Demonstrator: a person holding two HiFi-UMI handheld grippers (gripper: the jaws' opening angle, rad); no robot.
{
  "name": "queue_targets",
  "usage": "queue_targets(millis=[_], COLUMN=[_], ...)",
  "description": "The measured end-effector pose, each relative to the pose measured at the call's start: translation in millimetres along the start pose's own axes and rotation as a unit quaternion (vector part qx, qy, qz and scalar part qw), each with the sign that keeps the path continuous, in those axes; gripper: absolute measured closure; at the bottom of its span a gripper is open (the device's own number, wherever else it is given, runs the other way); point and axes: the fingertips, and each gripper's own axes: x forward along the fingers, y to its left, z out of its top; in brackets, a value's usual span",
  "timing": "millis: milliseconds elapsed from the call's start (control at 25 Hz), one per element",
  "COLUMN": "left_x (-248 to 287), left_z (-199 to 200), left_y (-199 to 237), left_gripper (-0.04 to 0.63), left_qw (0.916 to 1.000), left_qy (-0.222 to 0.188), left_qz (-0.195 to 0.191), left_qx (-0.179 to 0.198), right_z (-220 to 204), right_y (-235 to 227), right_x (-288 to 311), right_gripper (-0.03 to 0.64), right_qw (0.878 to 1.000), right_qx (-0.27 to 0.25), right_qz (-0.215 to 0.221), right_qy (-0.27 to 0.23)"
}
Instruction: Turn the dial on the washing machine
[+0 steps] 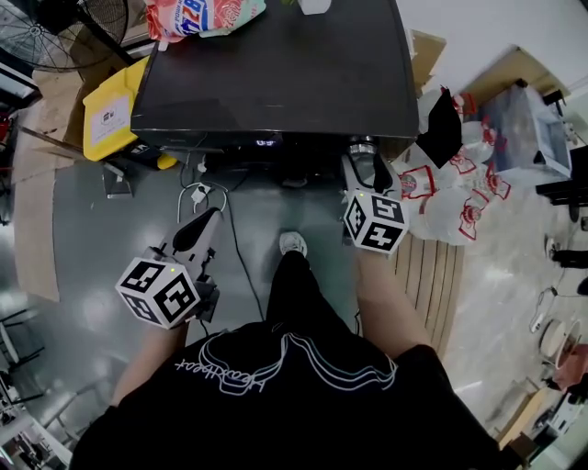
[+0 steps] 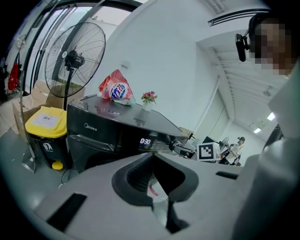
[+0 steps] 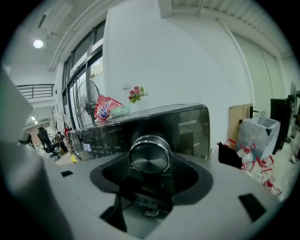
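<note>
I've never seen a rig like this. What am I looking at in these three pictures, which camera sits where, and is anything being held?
There is no robot arm here. A person holds a two-jaw gripper in each hand, and the cubes with square markers are part of those grippers. The head view comes from a camera on the person's head, looking down on a dark washing machine. The other two pictures come from a camera riding on each gripper, looking along its jaws. On top of the machine are a red and white bag and a small pot of flowers. The right gripper is closed on the machine's round metal dial. The left gripper is held back from the machine, with its jaws together and nothing in them.
</note>
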Motion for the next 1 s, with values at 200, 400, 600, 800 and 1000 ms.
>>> queue_targets(millis=[200, 400, 600, 800, 1000], left_x=[-1.1, -4.2, -8.1, -13.8, -14.5], left_z=[-5.3, -7.0, -2.9, 2.1, 10.0], left_y=[-0.2, 1.0, 3.6, 4.3, 4.7], left_gripper=[0.584, 0.584, 0.584, 0.584, 0.584], left_qw=[1.0, 1.0, 0.9999, 0.9998, 0.9998], left_qy=[0.005, 0.004, -0.002, -0.004, -0.01], left_qz=[-0.001, 0.003, 0.008, 0.016, 0.015], left_qx=[-0.003, -0.008, -0.011, -0.008, -0.008], right_z=[0.6, -0.7, -1.0, -2.5, -3.4], right_y=[-0.7, -2.0, -2.2, -4.3, -4.3], right_x=[0.0, -0.2, 0.6, 0.1, -0.4], right_gripper=[0.336, 0.336, 0.337, 0.337, 0.337], right_qw=[1.0, 0.998, 0.994, 0.973, 0.94], right_qx=[0.024, 0.062, 0.1, 0.217, 0.322], right_qz=[0.009, 0.027, 0.043, 0.082, 0.113], right_qy=[-0.002, -0.005, -0.003, -0.005, -0.012])
